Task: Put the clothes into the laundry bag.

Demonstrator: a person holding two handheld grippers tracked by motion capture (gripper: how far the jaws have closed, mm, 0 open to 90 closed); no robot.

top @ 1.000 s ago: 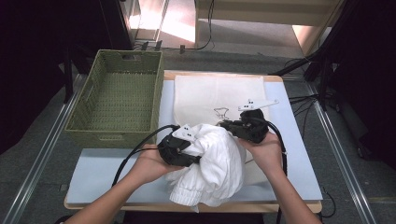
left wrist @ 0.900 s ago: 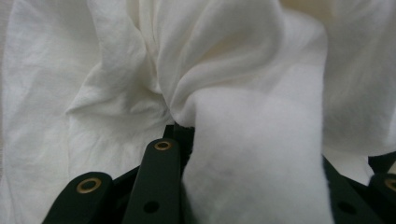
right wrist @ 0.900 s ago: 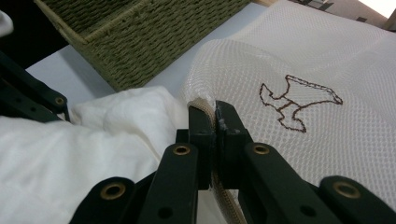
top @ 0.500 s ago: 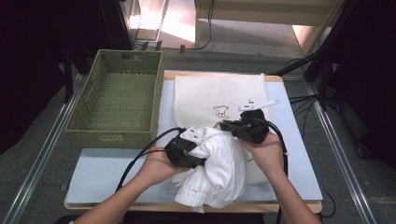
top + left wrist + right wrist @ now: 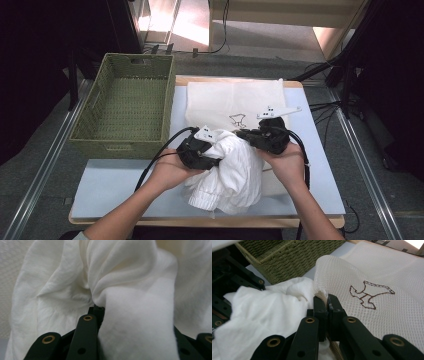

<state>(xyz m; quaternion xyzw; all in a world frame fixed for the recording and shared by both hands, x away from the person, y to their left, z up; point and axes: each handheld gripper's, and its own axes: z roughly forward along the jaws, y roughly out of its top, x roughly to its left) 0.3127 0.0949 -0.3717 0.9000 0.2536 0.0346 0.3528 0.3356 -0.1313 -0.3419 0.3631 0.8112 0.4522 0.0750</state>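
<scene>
The white garment (image 5: 231, 172) lies bunched, its long axis running from the mesh bag (image 5: 235, 102) toward the worktop's (image 5: 115, 185) near edge. The left gripper (image 5: 212, 155) has its fingers clamped on a garment fold; the right gripper (image 5: 245, 134) pinches the bag's zippered rim. The wicker basket (image 5: 125, 107) stands close on the left, with bare worktop on the right.

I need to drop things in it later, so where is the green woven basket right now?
In the high view the green woven basket stands at the table's far left, beside the white mesh bag, just beyond the left gripper.

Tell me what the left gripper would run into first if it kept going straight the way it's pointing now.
More of the white garment its jaws already clamp: the left gripper points into that bundle. Beyond it, probably the mesh laundry bag, though depth is unclear.
</scene>
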